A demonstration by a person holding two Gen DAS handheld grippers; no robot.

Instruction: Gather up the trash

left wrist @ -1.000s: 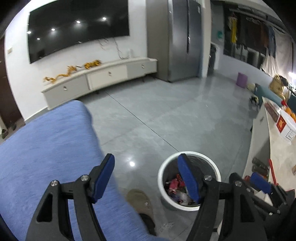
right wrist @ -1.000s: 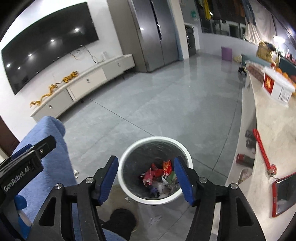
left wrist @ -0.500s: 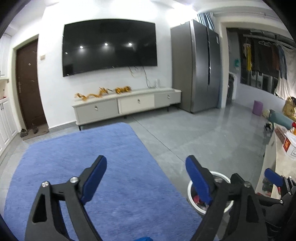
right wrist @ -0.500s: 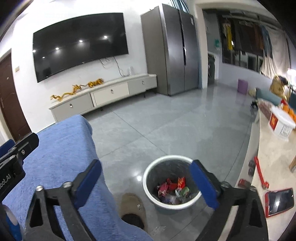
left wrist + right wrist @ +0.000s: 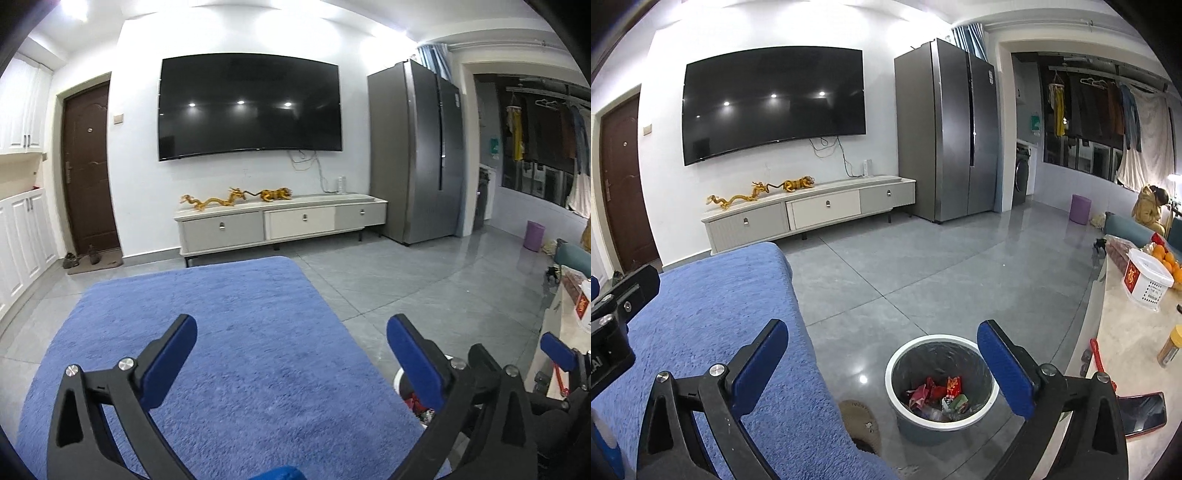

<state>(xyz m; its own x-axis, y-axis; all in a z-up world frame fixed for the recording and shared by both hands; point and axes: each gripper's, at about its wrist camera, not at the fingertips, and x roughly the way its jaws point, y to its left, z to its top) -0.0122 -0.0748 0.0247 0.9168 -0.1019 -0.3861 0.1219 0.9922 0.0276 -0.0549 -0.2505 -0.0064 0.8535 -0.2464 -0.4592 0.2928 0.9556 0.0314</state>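
A white trash bin [image 5: 888, 373] with a dark liner stands on the grey floor and holds several bright wrappers [image 5: 938, 393]. My right gripper [image 5: 882, 328] hangs above and short of the bin, open, with nothing between its blue pads. My left gripper [image 5: 291, 325] hovers over the blue rug [image 5: 221, 350]; its jaws are opening and nothing is between them. In the left wrist view only the bin's rim [image 5: 400, 376] peeks out behind the right-hand finger. No loose trash shows on the rug or floor.
A brown slipper [image 5: 858, 421] lies between the rug's edge and the bin. A light table [image 5: 1126, 332] on the right carries a phone [image 5: 1141, 410], a red tool, a jar and a white box. A TV cabinet [image 5: 280, 221] and a fridge [image 5: 417, 155] line the far wall.
Both grippers have lifted and tipped up, so the bin has slid down in both views and the TV wall has come into sight. Both pairs of jaws have spread wider.
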